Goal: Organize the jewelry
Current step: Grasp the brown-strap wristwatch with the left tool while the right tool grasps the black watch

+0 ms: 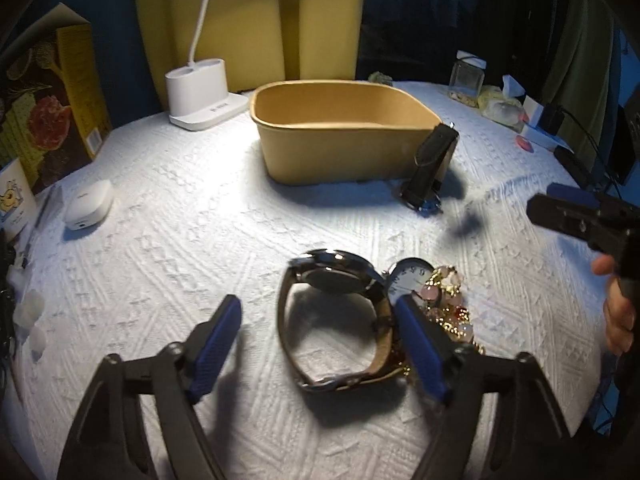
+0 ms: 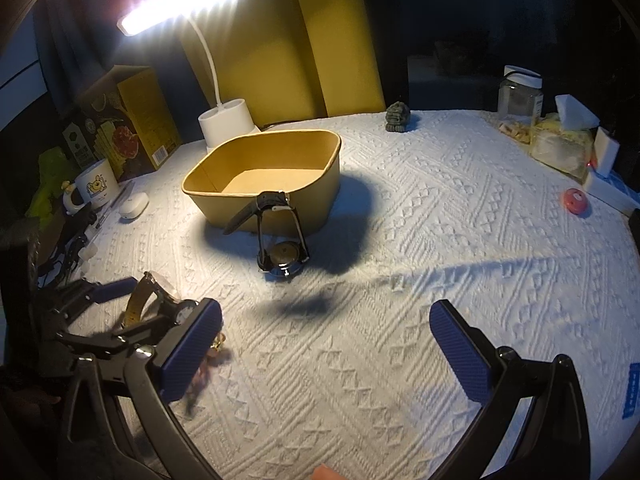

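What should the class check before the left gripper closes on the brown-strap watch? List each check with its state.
1. Left gripper is open around the brown-strap watch: ok.
2. Pads pressing on the watch: not ok; the left pad stands clear of the strap, while contact at the right pad cannot be told.
3. Beaded jewelry is out of the gripper's way: not ok, it lies against the right pad.
4. Box is open to take jewelry: ok.
5. Right gripper is open and holds nothing: ok.
6. Black-strap watch is in the box: not ok, it leans outside against the wall.
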`<control>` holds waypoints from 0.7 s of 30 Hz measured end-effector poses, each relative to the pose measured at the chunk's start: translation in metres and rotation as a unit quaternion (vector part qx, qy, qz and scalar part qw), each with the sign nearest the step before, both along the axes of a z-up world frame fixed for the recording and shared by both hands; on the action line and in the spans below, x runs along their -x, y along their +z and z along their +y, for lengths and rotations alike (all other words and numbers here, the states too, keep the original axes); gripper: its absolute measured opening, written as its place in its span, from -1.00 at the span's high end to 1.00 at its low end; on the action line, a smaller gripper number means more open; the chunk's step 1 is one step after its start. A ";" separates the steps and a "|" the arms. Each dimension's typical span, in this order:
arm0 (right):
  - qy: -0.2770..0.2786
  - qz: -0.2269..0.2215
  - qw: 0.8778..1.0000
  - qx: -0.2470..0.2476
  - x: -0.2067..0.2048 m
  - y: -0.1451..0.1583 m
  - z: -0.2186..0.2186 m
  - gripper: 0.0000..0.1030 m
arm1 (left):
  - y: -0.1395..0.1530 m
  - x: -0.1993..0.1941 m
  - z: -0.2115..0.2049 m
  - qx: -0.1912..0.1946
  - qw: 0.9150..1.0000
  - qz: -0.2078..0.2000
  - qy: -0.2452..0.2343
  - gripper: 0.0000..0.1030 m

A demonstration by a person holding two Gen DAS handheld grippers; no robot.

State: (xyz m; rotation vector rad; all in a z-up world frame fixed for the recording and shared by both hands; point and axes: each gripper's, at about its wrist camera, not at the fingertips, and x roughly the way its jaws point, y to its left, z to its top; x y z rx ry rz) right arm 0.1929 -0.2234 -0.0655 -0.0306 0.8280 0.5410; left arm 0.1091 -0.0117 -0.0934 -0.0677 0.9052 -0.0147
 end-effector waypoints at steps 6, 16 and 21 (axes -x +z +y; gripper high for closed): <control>0.016 0.010 1.000 0.003 -0.008 -0.003 0.017 -0.95 | -0.001 0.003 -0.001 0.027 0.999 -0.011 -0.016 -0.12; 0.043 0.035 0.998 0.019 -0.032 -0.022 0.055 -0.69 | 0.006 0.015 0.019 0.062 0.998 -0.028 -0.008 -0.08; 0.043 0.025 0.998 0.030 -0.041 -0.024 0.071 -0.35 | 0.007 0.022 0.037 0.072 0.997 -0.038 0.009 -0.08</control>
